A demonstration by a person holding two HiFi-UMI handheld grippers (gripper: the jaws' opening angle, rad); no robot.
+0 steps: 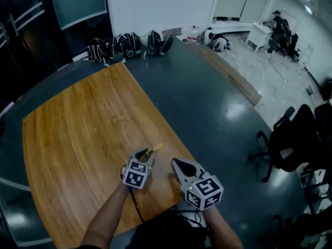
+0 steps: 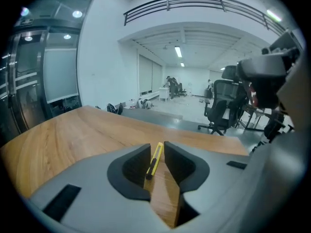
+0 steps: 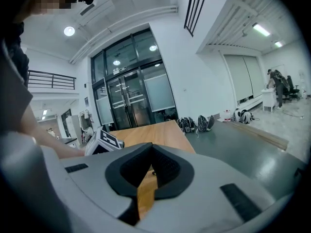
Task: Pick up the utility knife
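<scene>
The utility knife point(image 1: 154, 149), slim and yellow with a black end, lies flat on the wooden table point(image 1: 83, 128) close to its near right edge. My left gripper point(image 1: 147, 154) is low over it and open. In the left gripper view the knife point(image 2: 155, 160) lies lengthwise in the gap between the two dark pads point(image 2: 137, 165), nearer the left one, and neither pad presses on it. My right gripper point(image 1: 177, 164) hovers just to the right of the left one, over the table's edge. Its jaws meet at the tip point(image 3: 152, 148), shut on nothing.
Several backpacks point(image 1: 129, 44) sit on the dark floor beyond the table's far corner. Black office chairs point(image 1: 293, 139) stand to the right. A person works at a white desk point(image 1: 259, 32) far off. The table's right edge runs diagonally beside both grippers.
</scene>
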